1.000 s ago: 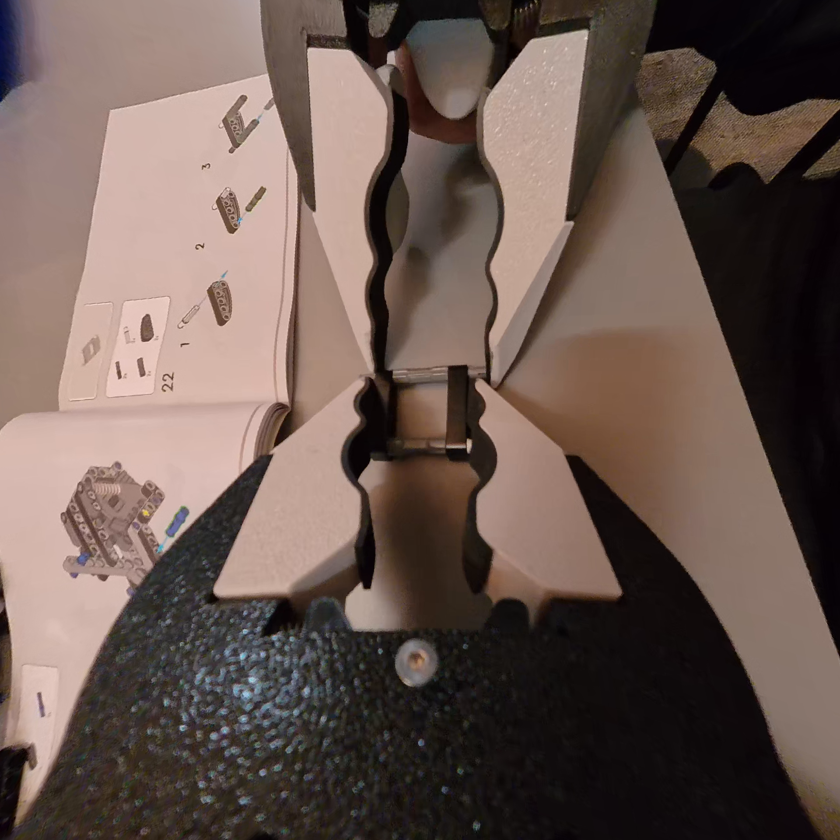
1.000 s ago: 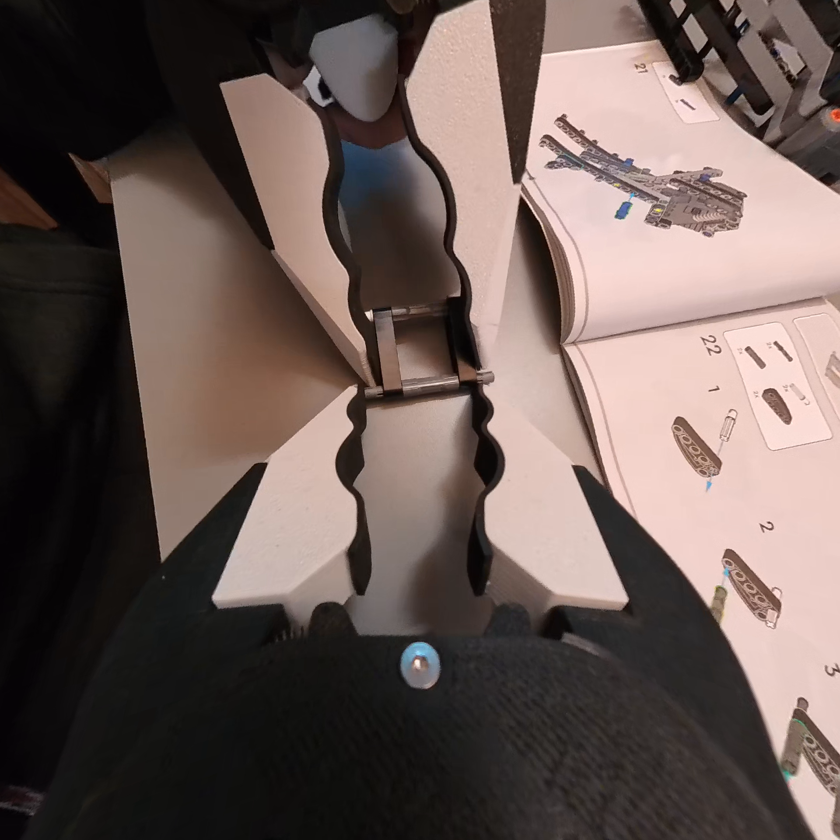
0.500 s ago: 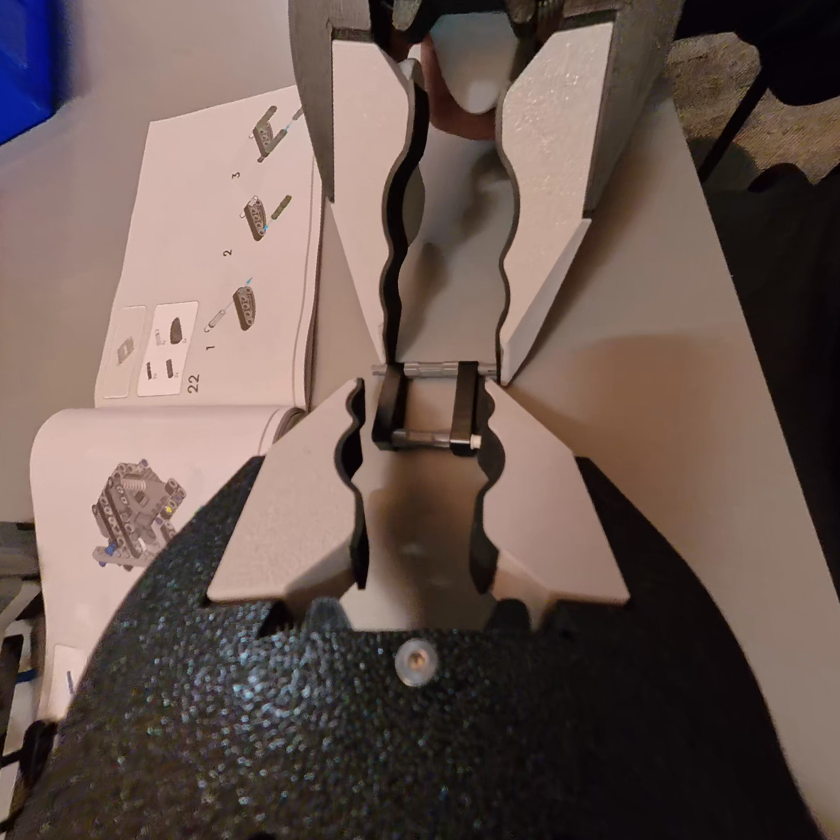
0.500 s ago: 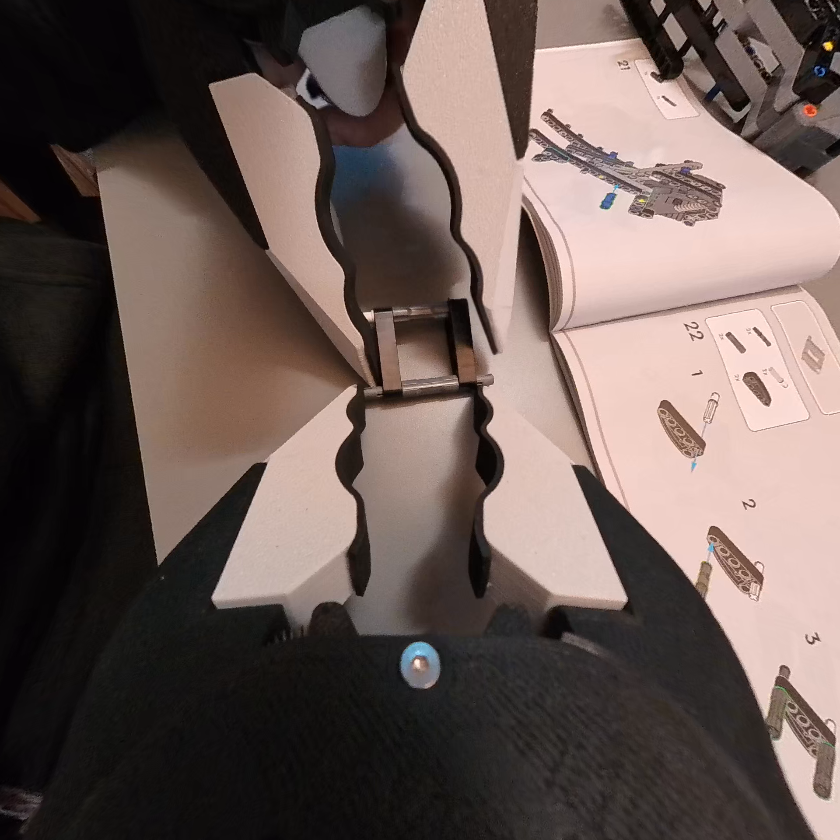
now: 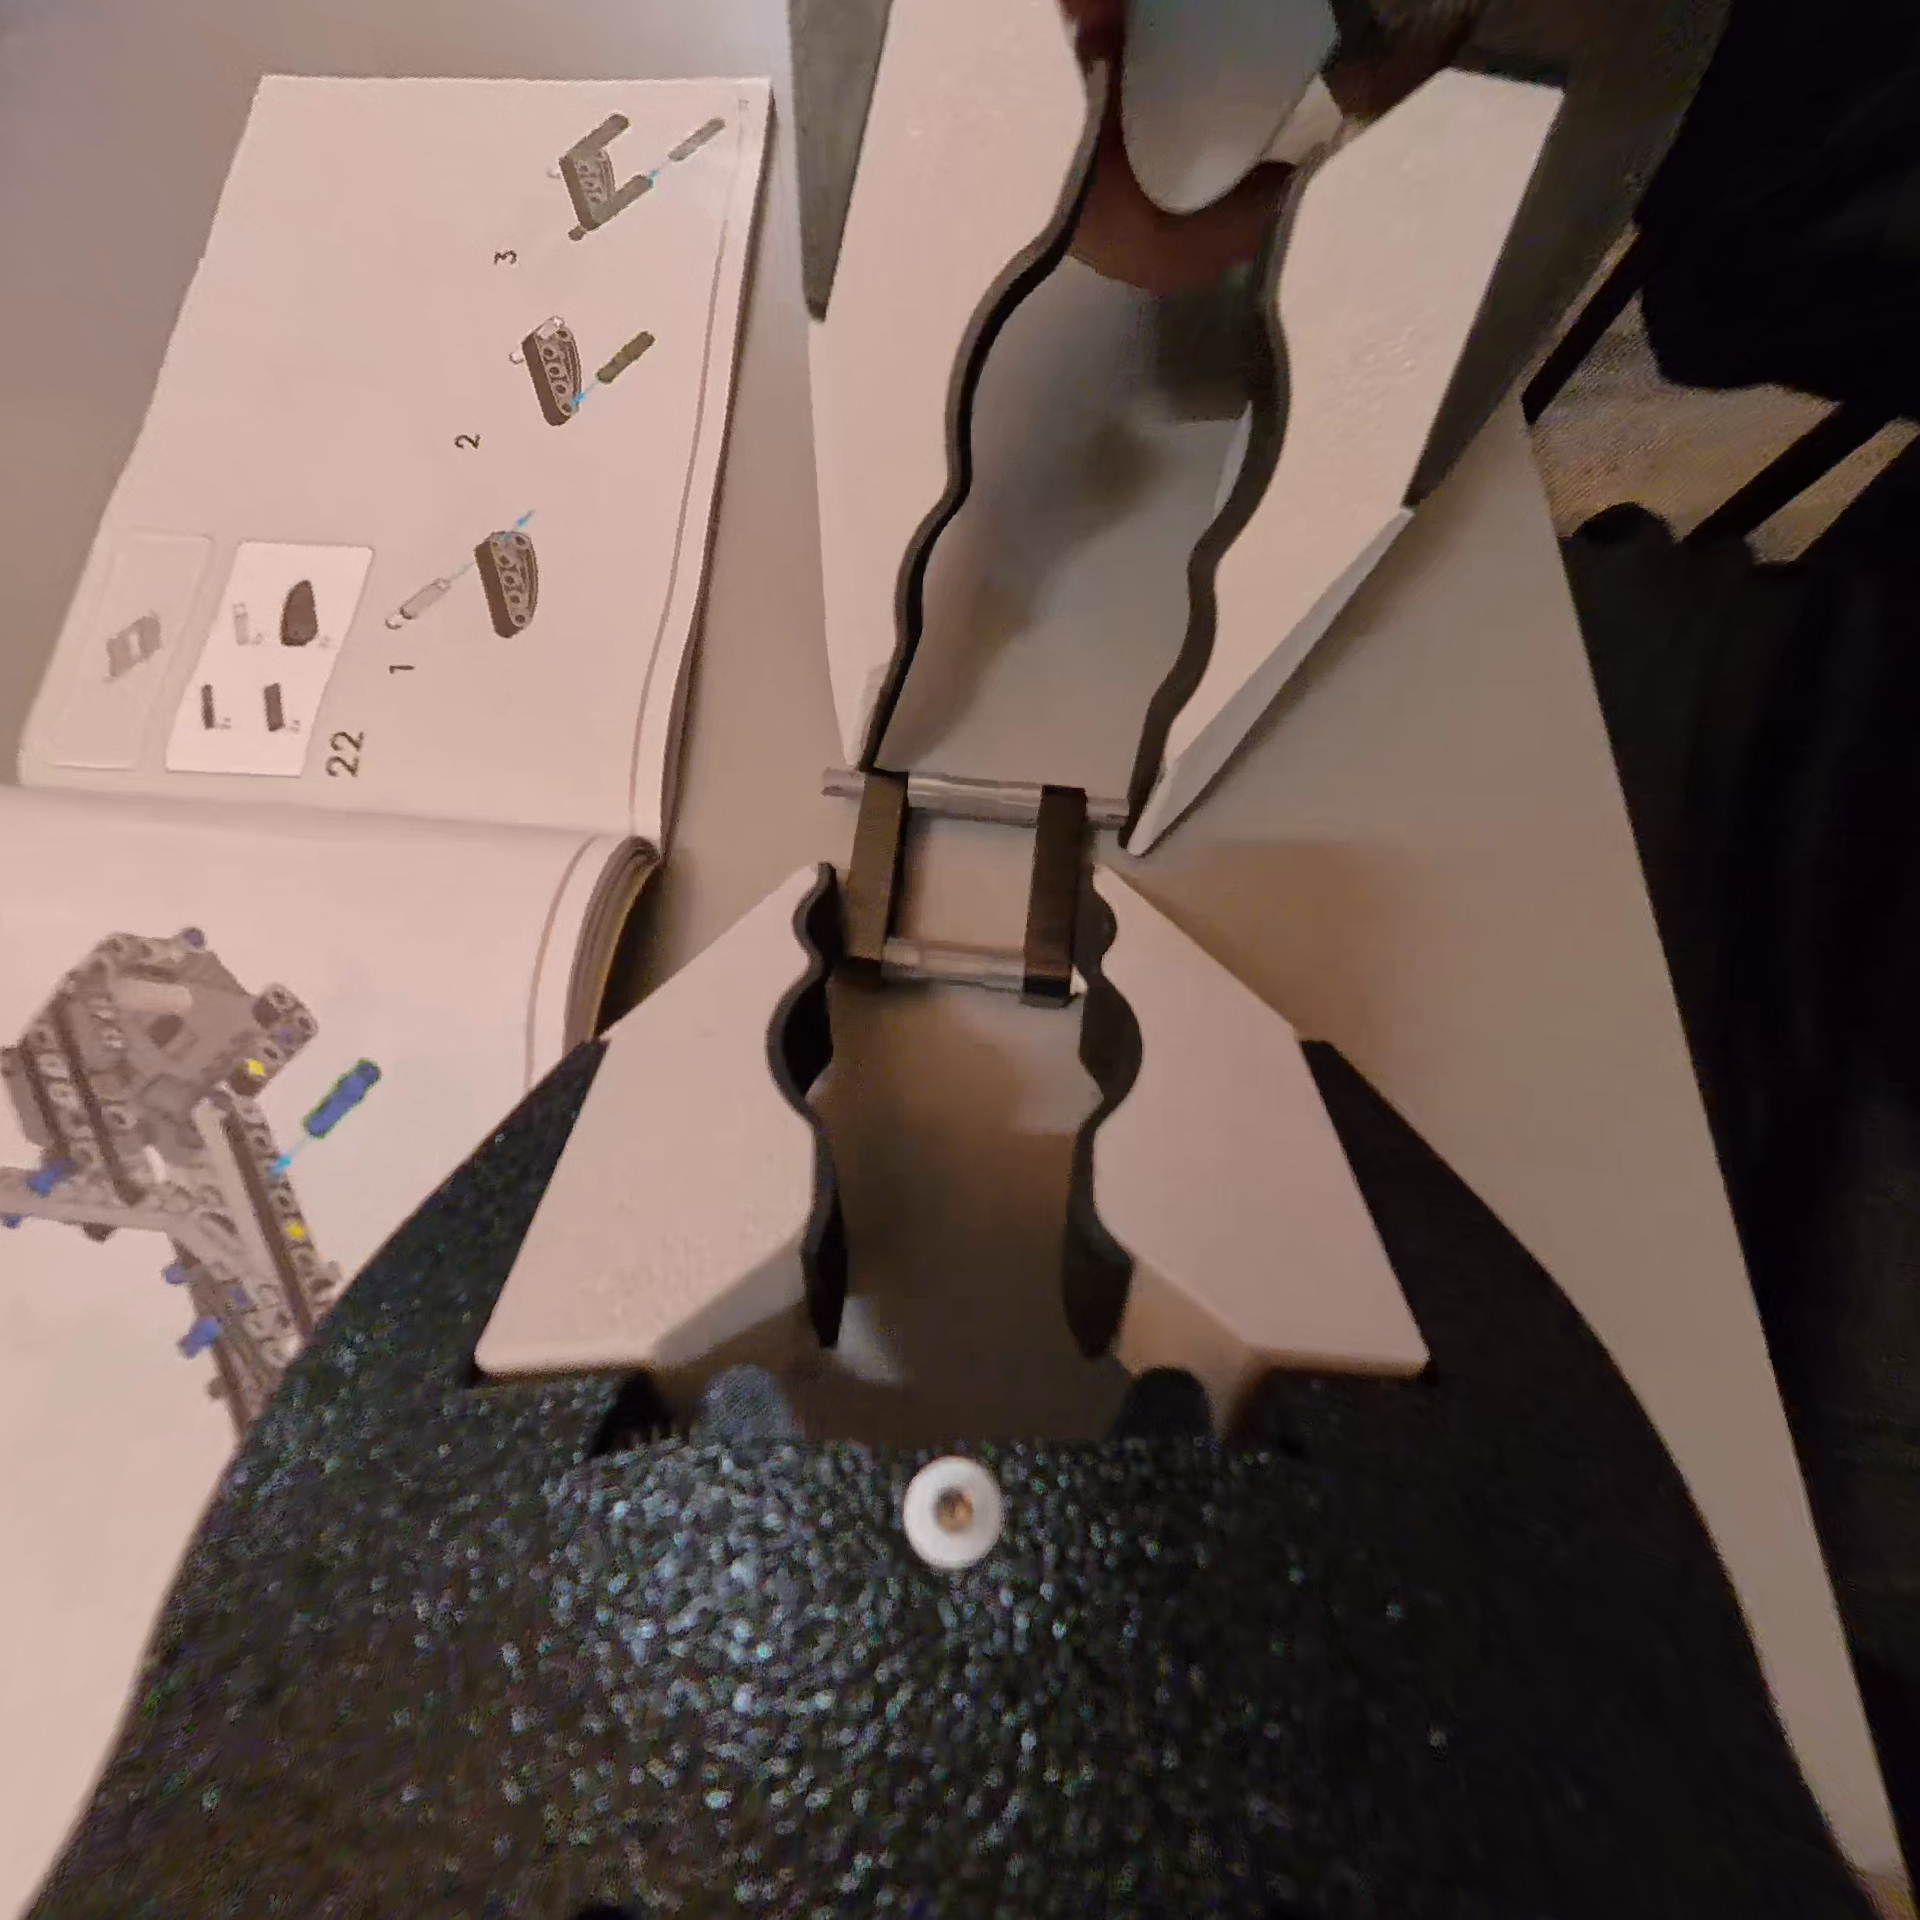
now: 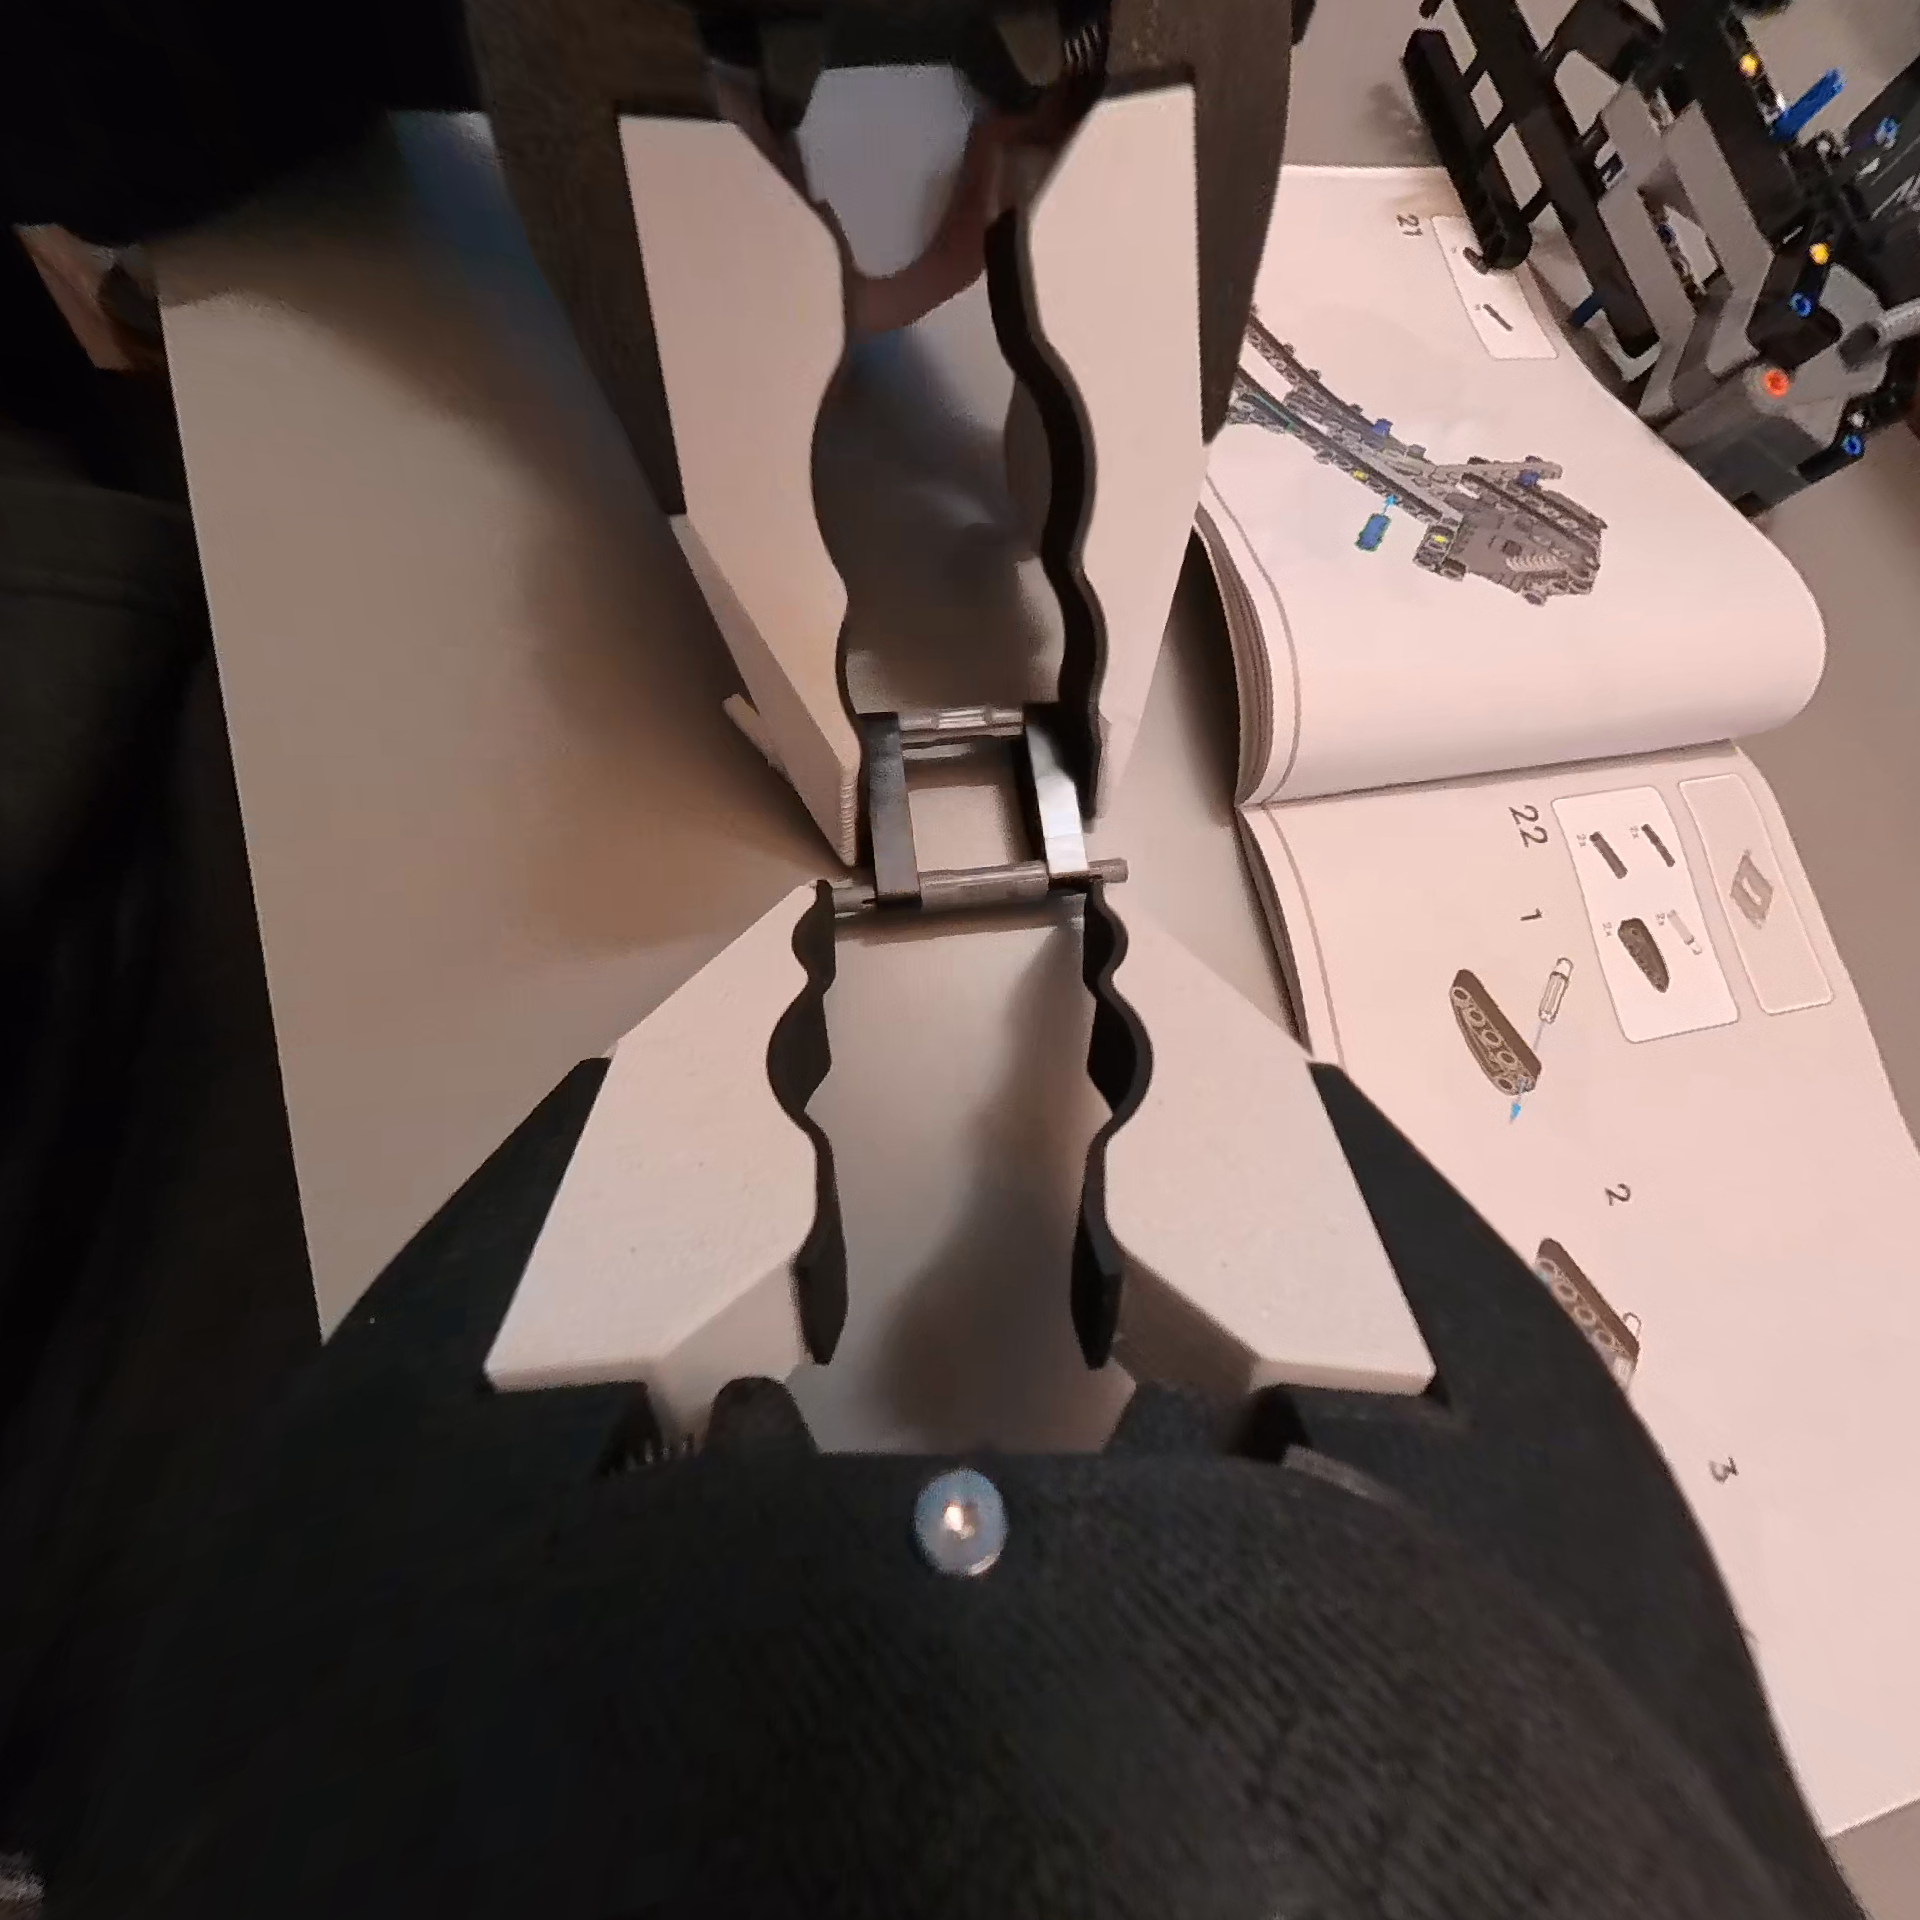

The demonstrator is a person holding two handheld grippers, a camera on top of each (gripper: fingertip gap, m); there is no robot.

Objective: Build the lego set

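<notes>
Between the two opposed grippers: a small lego frame of two dark beams on two grey axles.
Left gripper clamps the frame's near end; right gripper grips the opposite axle, tip to tip. Beside them lies an open instruction booklet on the table; a partly built model stands beyond the booklet.

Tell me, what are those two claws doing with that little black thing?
A person is building a lego set with a claw in each hand. The left claw and the right claw meet tip to tip above the white table, both pinching one small lego frame: two black beams joined by two grey rods. An open instruction booklet lies beside them, and a partly built model stands at the far end of the table. The frame is not yet joined to the model.
</notes>
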